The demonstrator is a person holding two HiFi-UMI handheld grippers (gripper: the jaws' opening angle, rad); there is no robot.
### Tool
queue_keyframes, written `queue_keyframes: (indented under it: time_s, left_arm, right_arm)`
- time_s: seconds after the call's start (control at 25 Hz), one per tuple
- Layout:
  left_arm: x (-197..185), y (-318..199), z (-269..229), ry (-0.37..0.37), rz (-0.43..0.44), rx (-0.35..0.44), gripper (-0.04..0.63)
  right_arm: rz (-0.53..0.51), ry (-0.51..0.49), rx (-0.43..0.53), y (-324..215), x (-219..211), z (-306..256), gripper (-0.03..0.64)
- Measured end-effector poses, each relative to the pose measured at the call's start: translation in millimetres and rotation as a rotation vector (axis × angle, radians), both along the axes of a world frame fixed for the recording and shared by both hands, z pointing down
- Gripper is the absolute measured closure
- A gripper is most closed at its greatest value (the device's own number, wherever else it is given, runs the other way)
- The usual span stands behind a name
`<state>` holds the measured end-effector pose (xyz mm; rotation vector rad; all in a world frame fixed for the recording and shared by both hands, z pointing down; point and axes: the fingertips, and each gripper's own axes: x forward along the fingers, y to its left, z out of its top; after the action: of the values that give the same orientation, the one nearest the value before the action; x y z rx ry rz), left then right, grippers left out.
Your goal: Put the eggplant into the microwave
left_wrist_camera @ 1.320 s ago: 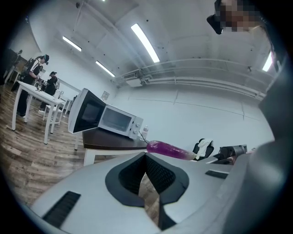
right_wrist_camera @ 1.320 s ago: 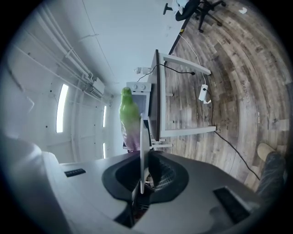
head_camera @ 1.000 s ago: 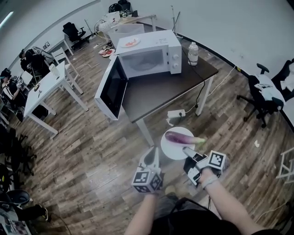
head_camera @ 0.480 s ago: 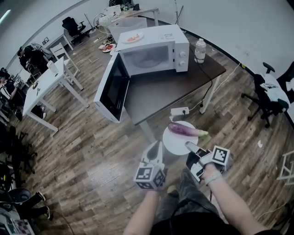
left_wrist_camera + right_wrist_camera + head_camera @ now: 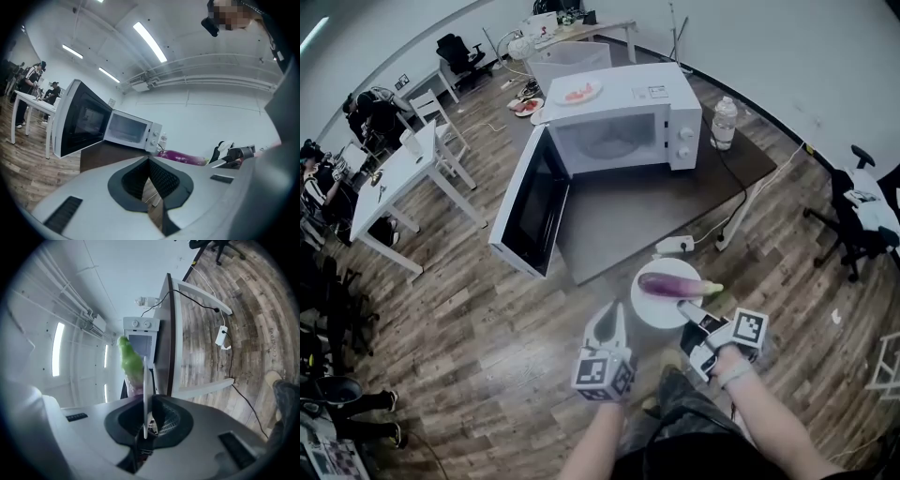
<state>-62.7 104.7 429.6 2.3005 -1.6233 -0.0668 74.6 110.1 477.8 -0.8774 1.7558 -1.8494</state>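
Note:
A purple eggplant (image 5: 668,285) with a green stem lies on a white plate (image 5: 652,305). My right gripper (image 5: 685,308) is shut on the plate's near rim and holds it level in the air, short of the dark table (image 5: 619,230). In the right gripper view the plate (image 5: 145,380) shows edge-on between the jaws, with the eggplant's green stem (image 5: 129,360) above it. The white microwave (image 5: 623,117) stands on the table with its door (image 5: 529,201) swung wide to the left. My left gripper (image 5: 608,312) is shut and empty, left of the plate. The left gripper view shows the microwave (image 5: 133,132) ahead and the eggplant (image 5: 181,157) to the right.
A plastic bottle (image 5: 723,122) stands right of the microwave, and a plate of red food (image 5: 577,93) lies on its top. A power strip (image 5: 674,246) hangs by the table's front edge. White tables (image 5: 389,183) with people are at the left, an office chair (image 5: 861,216) at the right.
Both grippers, with the plate and eggplant, have come closer to the table. The microwave and its open door look larger and nearer in the head view.

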Motion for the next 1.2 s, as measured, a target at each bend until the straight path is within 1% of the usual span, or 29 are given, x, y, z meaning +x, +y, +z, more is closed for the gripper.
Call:
queue_keyframes:
  time_s: [0.28,0.4,0.68,0.92,1.2]
  left_arm:
    - [5,-52,6,0.011,-0.019,-0.014,0.595]
    - [1,-76,6,0.011,-0.045,-0.012,0.595]
    - [-4,-121,10,0.015,-0.096,-0.022,0.595]
    - [0,-148,13,0.015,-0.122,-0.025,0.595]
    - [3,-168,13,0.055,-0.137,-0.020,0.595]
  right_arm:
    - [-0.036,-0.013,0.008,-49,-1,-1,0.595]
    - [-0.054,0.004,0.012,-75,2,2,0.595]
    - [-0.095,0.003,0.032,-126,4,1,0.595]
    - [-0.122,0.001,0.017,-157,4,6,0.595]
    - [-0.111,-0.015,-0.030,-183,-1,15,0.595]
